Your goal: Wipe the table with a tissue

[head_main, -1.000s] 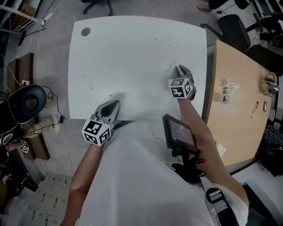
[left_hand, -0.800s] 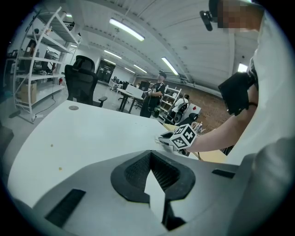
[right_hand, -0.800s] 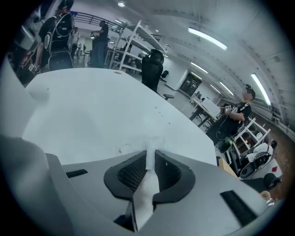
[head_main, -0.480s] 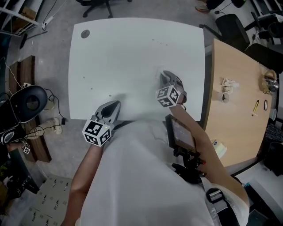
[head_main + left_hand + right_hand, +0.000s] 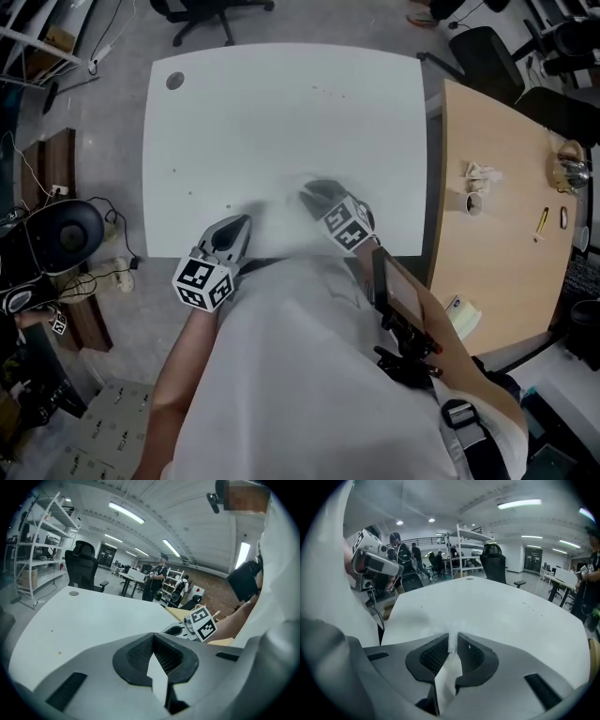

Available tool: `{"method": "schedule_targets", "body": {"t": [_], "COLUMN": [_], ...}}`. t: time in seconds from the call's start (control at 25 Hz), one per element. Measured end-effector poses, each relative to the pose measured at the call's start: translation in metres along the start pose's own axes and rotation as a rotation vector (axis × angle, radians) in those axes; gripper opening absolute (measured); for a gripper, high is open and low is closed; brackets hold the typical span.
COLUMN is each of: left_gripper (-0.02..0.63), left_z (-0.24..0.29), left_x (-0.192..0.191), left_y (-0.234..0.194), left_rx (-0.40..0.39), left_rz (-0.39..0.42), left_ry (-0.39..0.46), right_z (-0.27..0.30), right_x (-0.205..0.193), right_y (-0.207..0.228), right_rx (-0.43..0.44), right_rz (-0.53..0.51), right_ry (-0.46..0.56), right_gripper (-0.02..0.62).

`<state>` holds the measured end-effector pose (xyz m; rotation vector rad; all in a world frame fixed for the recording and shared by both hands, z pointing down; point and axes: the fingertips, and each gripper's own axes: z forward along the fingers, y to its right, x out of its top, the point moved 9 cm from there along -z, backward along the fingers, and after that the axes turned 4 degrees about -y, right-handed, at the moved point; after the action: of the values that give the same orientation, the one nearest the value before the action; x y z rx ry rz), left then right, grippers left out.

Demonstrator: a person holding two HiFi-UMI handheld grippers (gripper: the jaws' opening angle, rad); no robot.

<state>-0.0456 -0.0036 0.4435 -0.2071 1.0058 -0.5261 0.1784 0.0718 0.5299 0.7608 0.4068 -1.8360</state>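
the broad white surface (image 5: 281, 112) carries a few tiny dark specks and a grey round cap (image 5: 175, 81) at its far left corner. the grey left tool (image 5: 240, 225) and grey right tool (image 5: 311, 197) have black ribbed pads (image 5: 433, 656) and black-and-white square-patterned marker cubes (image 5: 202, 281). the white paper tissue (image 5: 450, 667) is plain. the right-hand surface (image 5: 497, 253) is pale wood.
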Motion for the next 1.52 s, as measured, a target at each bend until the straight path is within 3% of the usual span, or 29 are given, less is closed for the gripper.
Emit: {"method": "schedule_targets", "body": {"t": [0.44,0.84,1.2,1.36,1.52], "left_gripper": [0.006,0.006,0.006,0.006,0.006], "left_z": [-0.008,-0.043,-0.095,-0.118,-0.140], "left_x": [-0.016,-0.033,-0.053,-0.059,-0.067], "left_y": [0.006,-0.006,-0.040,-0.056,-0.067], "left_rx": [0.069,0.102,0.126,0.134,0.140], "left_rz": [-0.035,-0.082,-0.110,-0.111,-0.118], "left_ry": [0.010,0.084,0.129,0.141,0.152], "right_z": [-0.018,0.014,0.058,0.079,0.093], "right_x": [-0.014,0.021,0.060,0.079,0.091], "right_y": [0.025,-0.027,-0.068,-0.073,-0.058], "right_rx": [-0.069,0.039,0.061,0.038,-0.044], "right_rz": [0.040,-0.078,-0.151,-0.116,0.021], "right_ry": [0.018,0.009,-0.046,-0.044,-0.028], "right_gripper": [0.054,0.054,0.054,0.054,0.054]}}
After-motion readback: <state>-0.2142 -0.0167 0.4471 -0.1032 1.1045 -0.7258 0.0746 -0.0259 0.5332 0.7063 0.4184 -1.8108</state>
